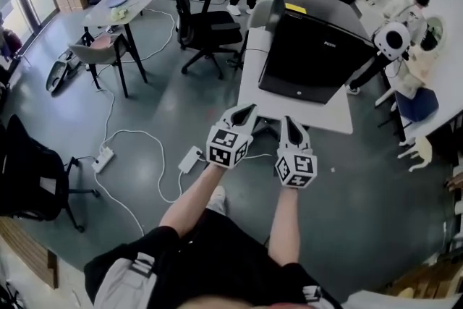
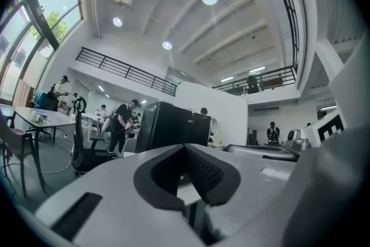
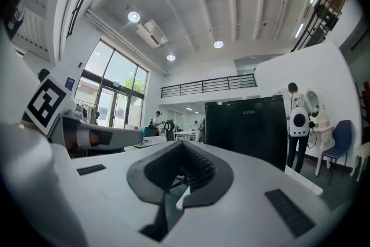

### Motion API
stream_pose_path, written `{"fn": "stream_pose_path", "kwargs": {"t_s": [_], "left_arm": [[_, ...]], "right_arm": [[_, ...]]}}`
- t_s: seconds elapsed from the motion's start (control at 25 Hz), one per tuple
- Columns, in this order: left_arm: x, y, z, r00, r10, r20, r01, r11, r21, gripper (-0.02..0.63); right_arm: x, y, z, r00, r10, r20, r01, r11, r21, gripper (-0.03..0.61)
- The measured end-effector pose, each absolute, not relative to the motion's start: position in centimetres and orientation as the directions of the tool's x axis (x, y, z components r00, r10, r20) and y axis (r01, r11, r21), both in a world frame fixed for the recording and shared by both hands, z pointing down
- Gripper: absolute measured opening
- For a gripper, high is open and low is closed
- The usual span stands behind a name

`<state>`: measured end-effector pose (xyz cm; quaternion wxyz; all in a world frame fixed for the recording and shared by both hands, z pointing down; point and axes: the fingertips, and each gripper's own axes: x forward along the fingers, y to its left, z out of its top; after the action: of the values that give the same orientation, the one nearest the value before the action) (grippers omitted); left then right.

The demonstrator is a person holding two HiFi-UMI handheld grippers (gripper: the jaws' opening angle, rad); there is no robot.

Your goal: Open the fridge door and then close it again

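Both grippers closed and empty, held level toward the fridge, not touching it.
Head view: left gripper (image 1: 244, 114) and right gripper (image 1: 292, 127) side by side at frame centre, just below the near edge of the white table (image 1: 255, 83). Jaws pressed together on both, nothing between them, as each gripper view shows. Black fridge (image 1: 312, 54) sits on that table, upper right of centre, front facing the grippers, door looks shut. Office chair (image 1: 206, 25) upper centre. Power strip (image 1: 190, 159) with a white cable on the floor, left of the grippers. People stand in the background at the top of the frame.
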<state>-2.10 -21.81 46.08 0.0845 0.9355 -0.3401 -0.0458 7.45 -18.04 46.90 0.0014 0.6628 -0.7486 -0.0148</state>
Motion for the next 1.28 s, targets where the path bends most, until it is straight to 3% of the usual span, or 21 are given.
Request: {"fn": "stream_pose_path", "kwargs": {"t_s": [0.4,0.76,1.08,1.12,1.2,1.28], "left_arm": [[2.6,-35.4,45.4,0.783,-0.622,-0.024,-0.609,-0.774,0.173,0.0],[7.0,-39.1,46.2,0.813,-0.582,0.01,-0.577,-0.804,0.142,0.0],[10.1,-42.7,45.6,0.828,-0.56,0.008,-0.56,-0.827,0.053,0.0],[10.6,-43.1,45.7,0.833,-0.553,0.024,-0.553,-0.832,0.031,0.002],[11.5,-43.8,46.0,0.842,-0.537,0.06,-0.537,-0.843,-0.001,0.038],[12.0,-44.8,46.1,0.838,-0.54,0.079,-0.54,-0.841,-0.028,0.069]], "right_arm": [[11.8,-31.7,44.6,-0.103,-0.994,-0.047,-0.994,0.101,0.047,-0.006],[17.6,-35.9,44.9,-0.068,-0.997,-0.031,-0.997,0.067,0.041,-0.006],[17.6,-41.6,40.8,-0.202,-0.978,0.055,-0.915,0.209,0.344,-0.003],[17.5,-42.3,40.5,-0.214,-0.974,0.078,-0.895,0.227,0.385,0.012],[17.4,-43.7,39.9,-0.234,-0.965,0.12,-0.848,0.263,0.46,0.11],[17.5,-45.1,38.9,-0.242,-0.96,0.144,-0.802,0.281,0.527,0.117]]}}
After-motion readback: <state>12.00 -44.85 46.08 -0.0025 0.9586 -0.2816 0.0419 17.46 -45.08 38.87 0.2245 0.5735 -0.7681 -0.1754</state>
